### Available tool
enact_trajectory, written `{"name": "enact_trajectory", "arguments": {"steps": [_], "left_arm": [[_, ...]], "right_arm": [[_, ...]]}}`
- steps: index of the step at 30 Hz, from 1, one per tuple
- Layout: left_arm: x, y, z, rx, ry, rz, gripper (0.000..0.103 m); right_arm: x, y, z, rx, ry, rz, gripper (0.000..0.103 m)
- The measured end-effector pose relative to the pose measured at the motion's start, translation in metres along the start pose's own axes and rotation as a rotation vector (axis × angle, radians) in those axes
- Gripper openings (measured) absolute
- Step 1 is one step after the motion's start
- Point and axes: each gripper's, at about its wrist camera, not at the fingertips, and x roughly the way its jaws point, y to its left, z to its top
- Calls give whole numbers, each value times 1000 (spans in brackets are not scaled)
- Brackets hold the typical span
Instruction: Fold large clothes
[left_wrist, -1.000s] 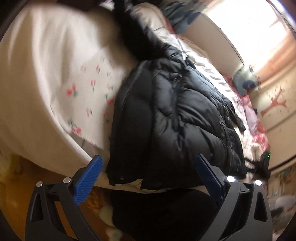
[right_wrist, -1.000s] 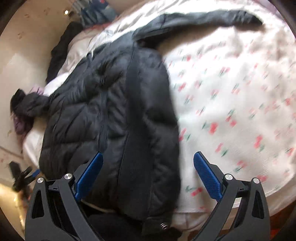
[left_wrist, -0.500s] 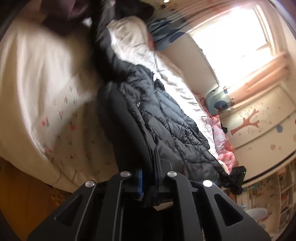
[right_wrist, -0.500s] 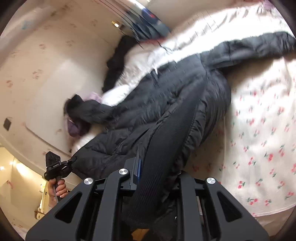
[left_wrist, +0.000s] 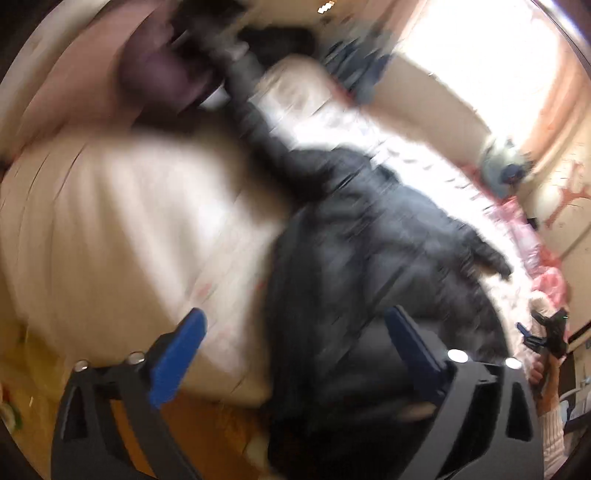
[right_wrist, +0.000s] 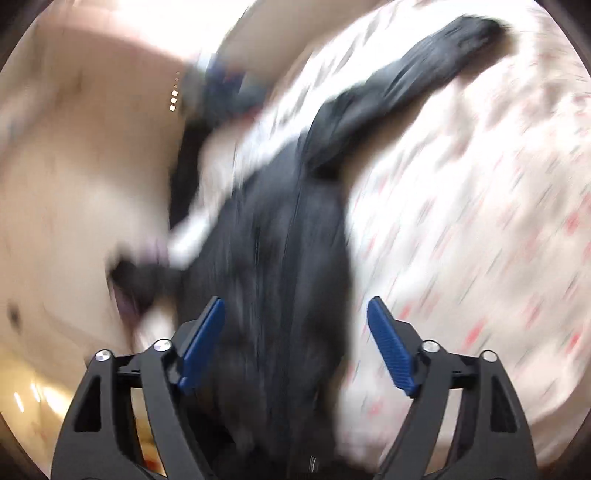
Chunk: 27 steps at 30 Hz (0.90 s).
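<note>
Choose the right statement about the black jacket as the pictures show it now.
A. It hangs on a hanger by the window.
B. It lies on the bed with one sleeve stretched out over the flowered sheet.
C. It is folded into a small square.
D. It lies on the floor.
B: in the right wrist view the black jacket lies on the flowered sheet, its sleeve stretched outward.

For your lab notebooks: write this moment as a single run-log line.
task: fold black jacket | on: floral bed sheet | left gripper: just opened, empty | right gripper: just opened, empty
</note>
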Motion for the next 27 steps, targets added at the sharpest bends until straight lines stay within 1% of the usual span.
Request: {"name": "enact_trajectory", "arguments": {"steps": [2,3,5,6,7,8,10,13,15,17,19,20,22,23,24,25,26,27], "left_arm": [[14,-30,15,37,-53,-26,96],[30,-51,25,60,-81,-51,96],[62,-88,38,82,-109,-89,96],[86,-110,46,81,-115,-108,96],[100,-122,52,75,-114,-123,96],[125,-142,60,58,-108,-150,96],[153,-164,67,33,-105,-189,96],[186,-184,68,15,-102,-235,96],[200,-191,64,33,-104,-248,96],[208,-188,59,35,-88,-232,96],[211,-182,57,2,-66,-249,96],[211,-179,57,-8,-64,-258,96],[207,-177,57,12,-86,-236,96],[205,-177,57,28,-100,-223,96],[201,-176,56,57,-127,-200,96],[201,-175,56,69,-140,-178,96],[199,-175,57,87,-155,-146,96],[199,-174,58,94,-158,-135,96]], "right_arm": [[-13,-28,37,111,-118,40,78],[-10,-37,53,137,-147,39,78],[-6,-58,96,191,-185,34,78],[-3,-68,109,216,-200,39,78],[2,-77,127,242,-217,33,78],[4,-91,146,277,-248,4,78],[9,-113,179,323,-304,-28,78],[15,-142,220,356,-351,-96,78],[24,-162,245,373,-366,-167,78],[28,-186,265,405,-378,-202,78],[39,-203,281,419,-401,-237,78],[45,-212,288,423,-410,-242,78],[60,-224,308,411,-428,-256,78],[66,-224,314,391,-430,-261,71],[70,-223,320,377,-433,-270,31],[74,-221,327,355,-431,-262,5],[79,-217,331,349,-424,-258,3],[69,-216,334,336,-441,-252,3]]}}
